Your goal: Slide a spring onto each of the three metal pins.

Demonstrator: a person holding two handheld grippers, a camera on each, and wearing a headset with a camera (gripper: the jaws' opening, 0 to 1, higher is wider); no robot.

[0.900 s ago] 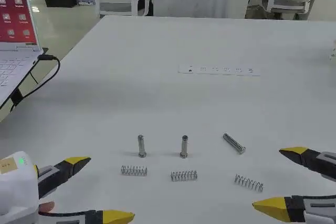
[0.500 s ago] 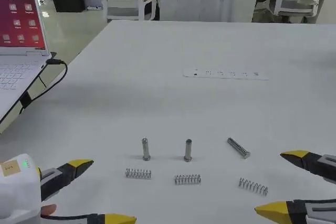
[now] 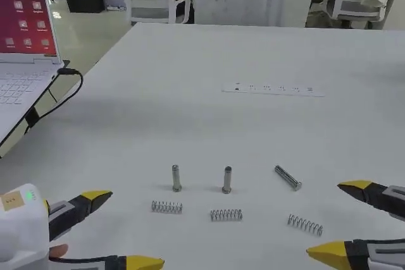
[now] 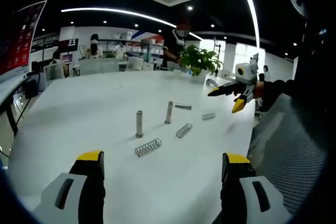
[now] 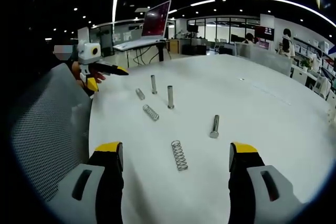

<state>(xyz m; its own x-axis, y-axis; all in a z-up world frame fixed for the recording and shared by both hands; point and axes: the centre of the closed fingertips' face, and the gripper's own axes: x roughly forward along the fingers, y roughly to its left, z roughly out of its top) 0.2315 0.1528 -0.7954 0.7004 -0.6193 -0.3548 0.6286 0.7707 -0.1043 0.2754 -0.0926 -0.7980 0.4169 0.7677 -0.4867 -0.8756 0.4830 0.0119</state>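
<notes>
Nothing's shifted bar the headset: left gripper (image 3: 130,229) and right gripper (image 3: 330,219) hang released and empty, flanking the springs (image 3: 226,215) just ahead of their jaws, ready to load two upright pins (image 3: 176,178); third pin (image 3: 288,177) lies flat.

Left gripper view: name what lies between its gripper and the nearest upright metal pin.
A coiled wire spring, flat on the white table, touching neither the left gripper nor the upright silver pin, as the left gripper view shows.

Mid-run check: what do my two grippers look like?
Both the left gripper and right gripper have dark, tapering jaws with grey inserts and yellow tips. In their own gripper views, the jaw bases are grey with dark slots.
</notes>
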